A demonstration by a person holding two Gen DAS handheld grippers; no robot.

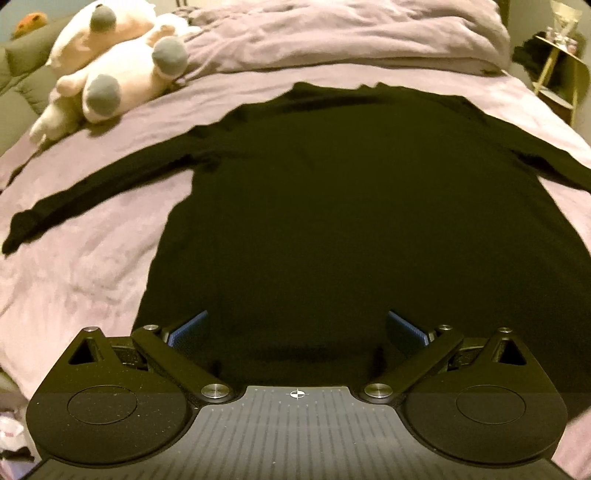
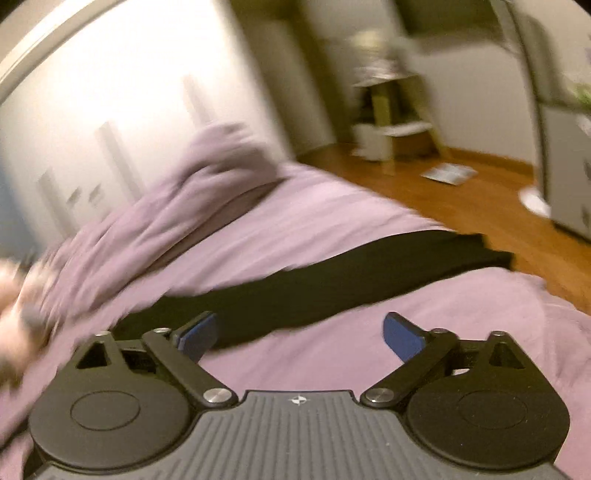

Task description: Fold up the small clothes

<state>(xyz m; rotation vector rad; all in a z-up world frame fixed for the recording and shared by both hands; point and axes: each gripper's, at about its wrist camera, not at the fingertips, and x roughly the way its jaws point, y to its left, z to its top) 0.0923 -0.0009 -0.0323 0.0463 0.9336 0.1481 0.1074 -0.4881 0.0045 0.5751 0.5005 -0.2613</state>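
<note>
A black long-sleeved top [image 1: 314, 206] lies spread flat on the lilac bed sheet [image 1: 92, 251], sleeves out to both sides. In the left wrist view my left gripper [image 1: 297, 328] hovers open above the top's near hem, blue pads wide apart, nothing between them. The right wrist view is blurred. It shows one black sleeve [image 2: 332, 288] running across the sheet [image 2: 332, 354] to a cuff near the bed's edge. My right gripper [image 2: 299, 332] stands open just short of that sleeve, its left pad over the cloth, nothing gripped.
A white plush toy [image 1: 110, 62] with grey paws lies at the far left of the bed. A bunched lilac duvet [image 1: 351, 33] is piled beyond the top. Off the bed's edge are wooden floor [image 2: 461, 195], a small shelf stand [image 2: 395, 118] and white wardrobe doors [image 2: 110, 110].
</note>
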